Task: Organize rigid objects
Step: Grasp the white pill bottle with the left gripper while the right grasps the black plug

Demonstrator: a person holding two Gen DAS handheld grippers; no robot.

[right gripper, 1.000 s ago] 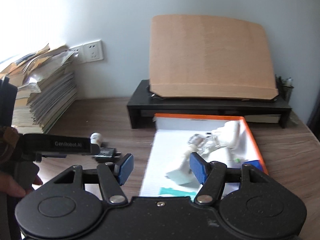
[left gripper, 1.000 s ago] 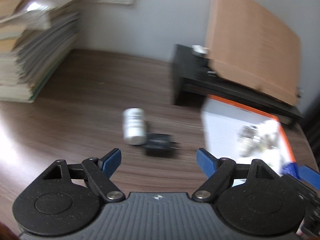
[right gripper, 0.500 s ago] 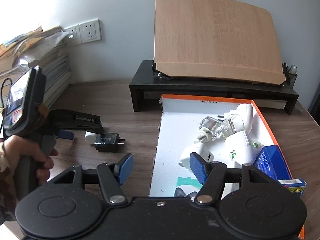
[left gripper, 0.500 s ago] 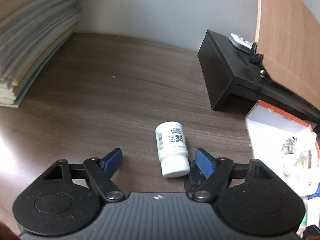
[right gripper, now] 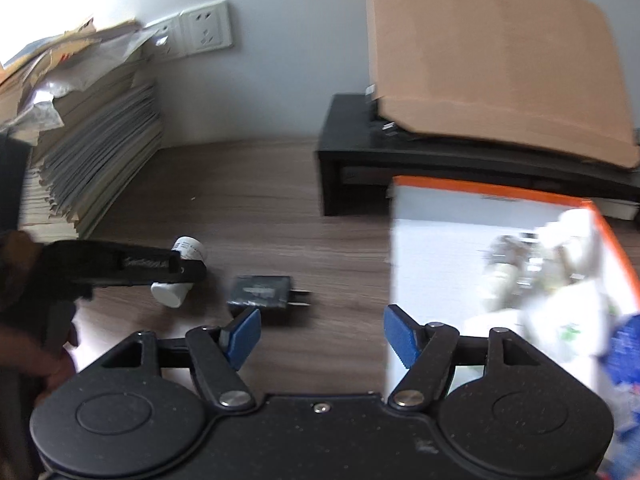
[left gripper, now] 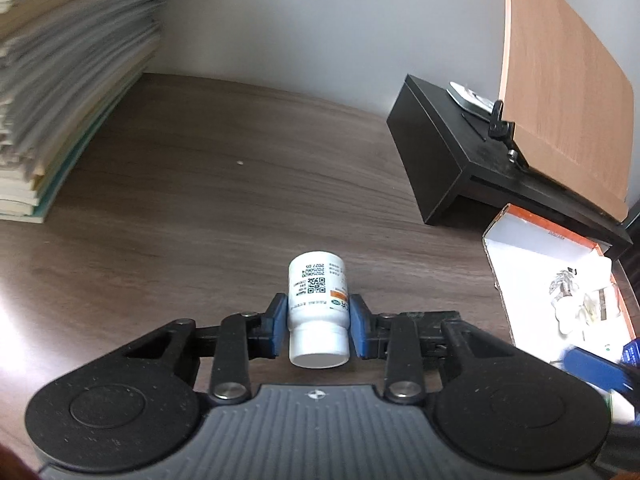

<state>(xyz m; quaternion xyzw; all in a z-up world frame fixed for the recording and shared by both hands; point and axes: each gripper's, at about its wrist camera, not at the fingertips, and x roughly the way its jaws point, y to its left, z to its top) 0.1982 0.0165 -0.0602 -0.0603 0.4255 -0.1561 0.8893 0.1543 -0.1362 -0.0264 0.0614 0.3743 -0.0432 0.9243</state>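
You face a pale wall (right gripper: 280,80) with sockets (right gripper: 204,26). On your dark wood worktop (left gripper: 224,208): a paper stack (left gripper: 68,80) left, a black riser (left gripper: 460,172) bearing a tan board (left gripper: 560,92) right.

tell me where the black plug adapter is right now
In the right wrist view the black plug adapter lies on the wooden table, just ahead of the open right tongs, between the white pill bottle and the orange-edged box.

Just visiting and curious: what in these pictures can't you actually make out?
- Contents of the orange-rimmed white box: blurred in the right wrist view, cut off by the edge in the left.
- Small white plastic bottle: label print too small to read.
- Black plug adapter: blurred in the right wrist view, hidden behind the left gripper in the left.
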